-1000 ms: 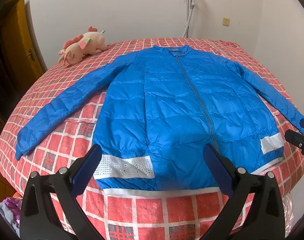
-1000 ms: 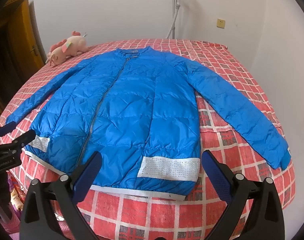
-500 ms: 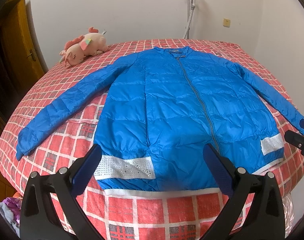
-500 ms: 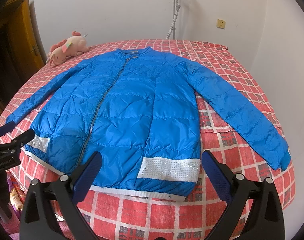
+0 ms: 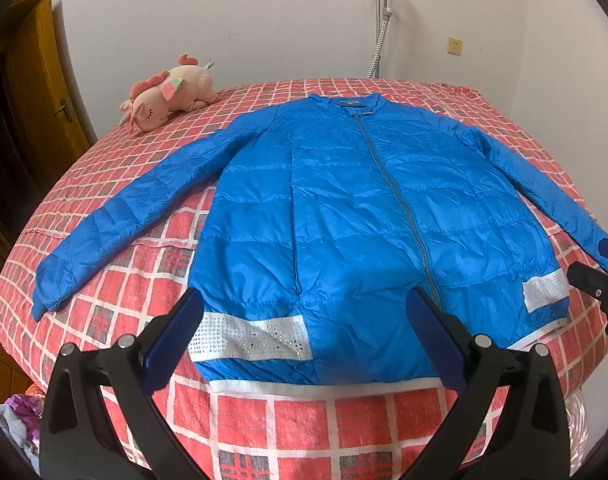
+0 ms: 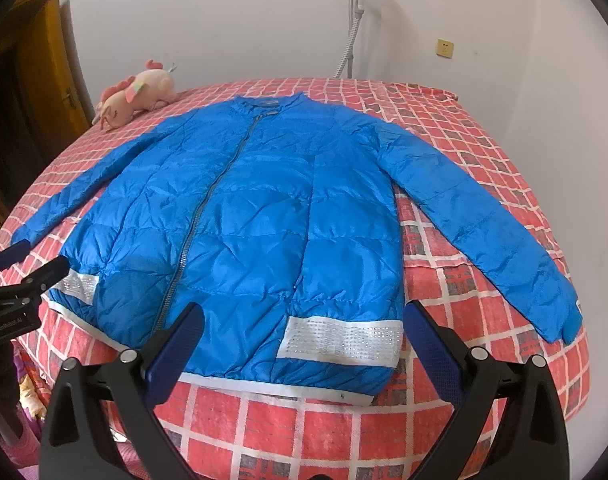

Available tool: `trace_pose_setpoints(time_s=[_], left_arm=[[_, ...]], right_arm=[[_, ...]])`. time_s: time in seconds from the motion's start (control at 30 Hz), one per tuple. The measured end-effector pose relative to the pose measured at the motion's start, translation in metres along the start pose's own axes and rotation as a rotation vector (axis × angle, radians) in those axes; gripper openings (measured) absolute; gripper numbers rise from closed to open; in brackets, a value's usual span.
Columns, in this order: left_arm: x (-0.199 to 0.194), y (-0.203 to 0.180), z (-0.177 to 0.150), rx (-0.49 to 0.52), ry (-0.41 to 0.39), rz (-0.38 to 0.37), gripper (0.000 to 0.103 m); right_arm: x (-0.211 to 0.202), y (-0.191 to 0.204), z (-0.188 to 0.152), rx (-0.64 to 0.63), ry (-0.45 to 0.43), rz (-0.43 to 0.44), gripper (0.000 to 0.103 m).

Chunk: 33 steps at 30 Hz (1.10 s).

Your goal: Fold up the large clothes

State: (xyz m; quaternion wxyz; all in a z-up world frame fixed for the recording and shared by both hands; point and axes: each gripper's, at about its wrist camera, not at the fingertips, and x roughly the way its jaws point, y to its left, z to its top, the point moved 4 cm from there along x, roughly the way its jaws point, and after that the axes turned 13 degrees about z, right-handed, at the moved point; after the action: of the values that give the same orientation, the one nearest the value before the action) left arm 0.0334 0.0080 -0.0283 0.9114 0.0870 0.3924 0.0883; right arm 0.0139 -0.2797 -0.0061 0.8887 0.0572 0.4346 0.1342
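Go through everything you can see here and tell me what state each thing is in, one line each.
Jacket: flat on the bed, zipped, sleeves spread, unfolded.
Left gripper: open, empty, above the hem.
Right gripper: open, empty, above the hem.
Plush toy: lying on its side by the far corner.
Bed: covered with a red check sheet.

We note slight drift only. In the left wrist view the jacket (image 5: 368, 216) sits marginally lower in frame than a second ago; in the right wrist view its right cuff (image 6: 560, 320) has shifted slightly toward the right edge.
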Motion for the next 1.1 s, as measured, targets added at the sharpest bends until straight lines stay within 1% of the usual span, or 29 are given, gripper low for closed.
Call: trace_pose_setpoints(time_s=[0.83, 1.1], left_arm=[[0.002, 0.003, 0.003, -0.006, -0.001, 0.011, 0.1], [0.006, -0.004, 0.008, 0.001, -0.004, 0.009, 0.1]], right_arm=[[0.005, 0.003, 0.002, -0.006, 0.002, 0.004, 0.099], [0.011, -0.006, 0.006, 0.009, 0.001, 0.022, 0.099]])
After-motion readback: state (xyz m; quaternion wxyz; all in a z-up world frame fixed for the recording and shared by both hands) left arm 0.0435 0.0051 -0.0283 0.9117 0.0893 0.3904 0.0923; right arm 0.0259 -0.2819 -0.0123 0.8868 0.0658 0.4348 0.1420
